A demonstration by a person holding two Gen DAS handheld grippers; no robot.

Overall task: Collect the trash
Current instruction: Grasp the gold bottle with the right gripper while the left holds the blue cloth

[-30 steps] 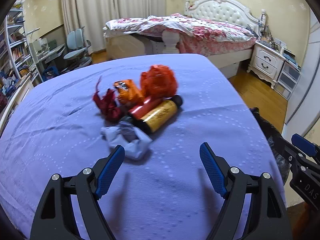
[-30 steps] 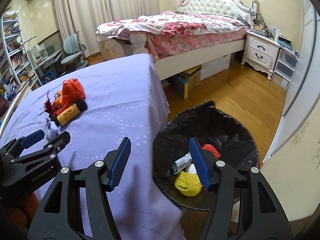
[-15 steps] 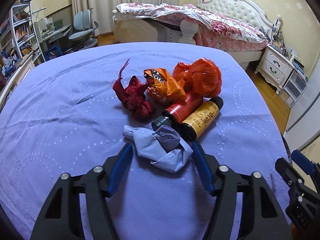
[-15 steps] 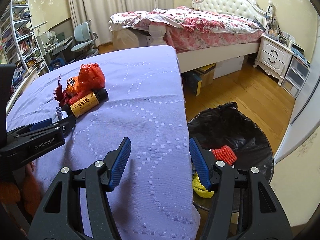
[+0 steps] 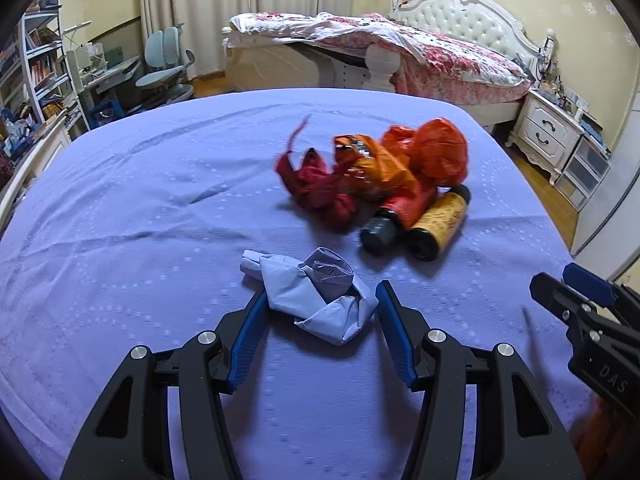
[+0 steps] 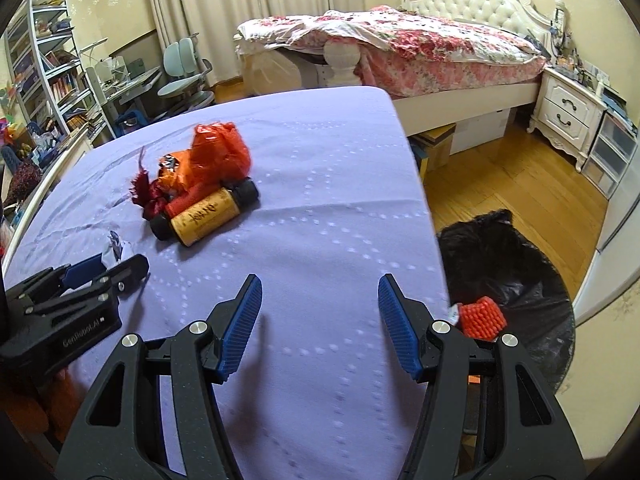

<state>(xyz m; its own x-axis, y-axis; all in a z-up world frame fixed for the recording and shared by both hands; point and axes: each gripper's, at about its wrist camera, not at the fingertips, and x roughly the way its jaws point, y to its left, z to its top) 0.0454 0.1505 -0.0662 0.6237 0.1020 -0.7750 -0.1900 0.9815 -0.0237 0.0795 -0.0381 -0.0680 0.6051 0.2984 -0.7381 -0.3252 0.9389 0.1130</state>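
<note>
Right wrist view: "GenRobot.AI" on left gripper point(image 6: 120, 270), unreadable script on yellow bottle point(image 6: 206, 216).

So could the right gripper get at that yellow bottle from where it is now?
Probably yes. The right gripper stands open with bare purple cloth ahead; the yellow bottle lies up-left, its near side uncovered. The red bottle touches its far side.
</note>
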